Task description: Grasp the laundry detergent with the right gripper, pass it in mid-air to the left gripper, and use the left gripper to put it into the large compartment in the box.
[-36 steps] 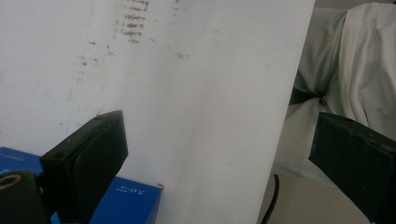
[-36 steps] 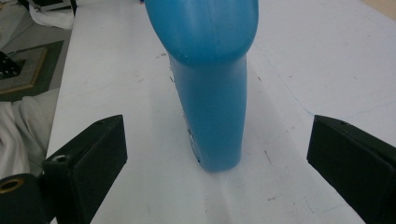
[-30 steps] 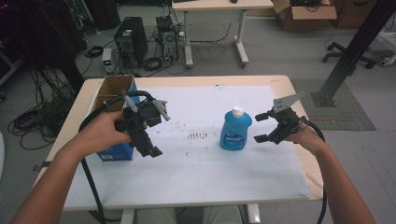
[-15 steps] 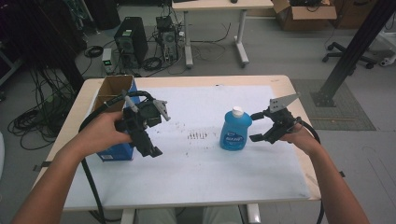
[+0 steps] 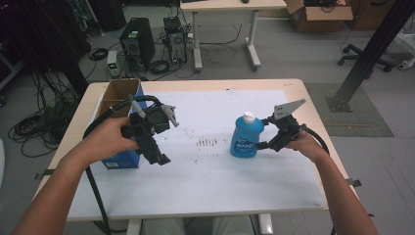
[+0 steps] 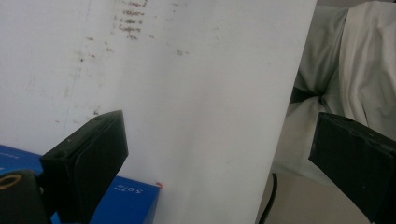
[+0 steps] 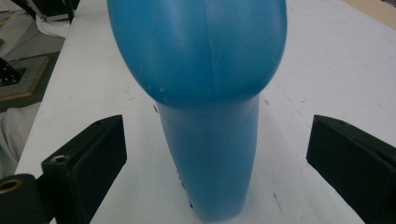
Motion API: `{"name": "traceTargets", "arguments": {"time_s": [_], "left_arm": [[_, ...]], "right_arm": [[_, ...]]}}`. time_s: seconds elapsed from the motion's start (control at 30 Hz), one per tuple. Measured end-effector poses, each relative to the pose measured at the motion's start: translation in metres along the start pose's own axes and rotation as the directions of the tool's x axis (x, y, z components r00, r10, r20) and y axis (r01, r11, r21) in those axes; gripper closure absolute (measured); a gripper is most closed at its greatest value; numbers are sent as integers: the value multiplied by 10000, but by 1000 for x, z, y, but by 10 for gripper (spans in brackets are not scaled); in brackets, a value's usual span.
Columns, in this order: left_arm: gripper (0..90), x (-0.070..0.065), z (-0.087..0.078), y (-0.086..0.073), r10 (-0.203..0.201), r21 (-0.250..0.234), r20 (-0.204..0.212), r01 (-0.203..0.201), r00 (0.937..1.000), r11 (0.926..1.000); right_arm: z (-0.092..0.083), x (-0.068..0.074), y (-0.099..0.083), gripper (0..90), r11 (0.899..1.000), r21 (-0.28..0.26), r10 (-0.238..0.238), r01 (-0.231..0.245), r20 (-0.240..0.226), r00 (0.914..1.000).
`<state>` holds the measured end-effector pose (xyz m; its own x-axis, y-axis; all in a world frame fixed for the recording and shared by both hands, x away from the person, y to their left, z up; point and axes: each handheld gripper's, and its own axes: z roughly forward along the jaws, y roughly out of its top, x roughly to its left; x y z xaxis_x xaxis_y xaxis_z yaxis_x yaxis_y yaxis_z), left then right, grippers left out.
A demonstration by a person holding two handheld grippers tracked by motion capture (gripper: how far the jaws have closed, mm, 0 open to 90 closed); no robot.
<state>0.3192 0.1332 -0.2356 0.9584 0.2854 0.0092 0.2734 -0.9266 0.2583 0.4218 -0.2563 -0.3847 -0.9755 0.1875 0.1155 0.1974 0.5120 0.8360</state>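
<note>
Your right gripper (image 5: 265, 132) spread wide either side of blue bottle (image 5: 246, 138), lined up for side grasp, no contact yet. Bottle upright mid-table on white sheet (image 5: 205, 181). Left gripper (image 5: 155, 139) released, empty, parked by blue box (image 5: 120, 159), probably clear of approach.

Even, soft indoor light; white table cover (image 5: 205, 171) bright, shadows faint. High view sharp but grainy. Blue bottle (image 7: 205, 93) soft-focused up close. Left gripper view slightly hazy, washed out.

Bottle (image 7: 205, 107) between jaws — gaps at both sides.
</note>
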Motion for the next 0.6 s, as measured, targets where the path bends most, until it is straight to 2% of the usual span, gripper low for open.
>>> {"name": "traceTargets", "arguments": {"time_s": [0.43, 0.6], "left_arm": [[46, -1, 1, 0, -21, 12, -1, 21, 10000, 10000], [46, 0, 1, -1, -43, -34, -6, 43, 10000, 10000]], "right_arm": [[14, 1, 1, 47, 9995, -304, -99, 95, -135, 9999], [22, 2, 1, 48, 9995, -265, -154, 148, -240, 9996]]}}
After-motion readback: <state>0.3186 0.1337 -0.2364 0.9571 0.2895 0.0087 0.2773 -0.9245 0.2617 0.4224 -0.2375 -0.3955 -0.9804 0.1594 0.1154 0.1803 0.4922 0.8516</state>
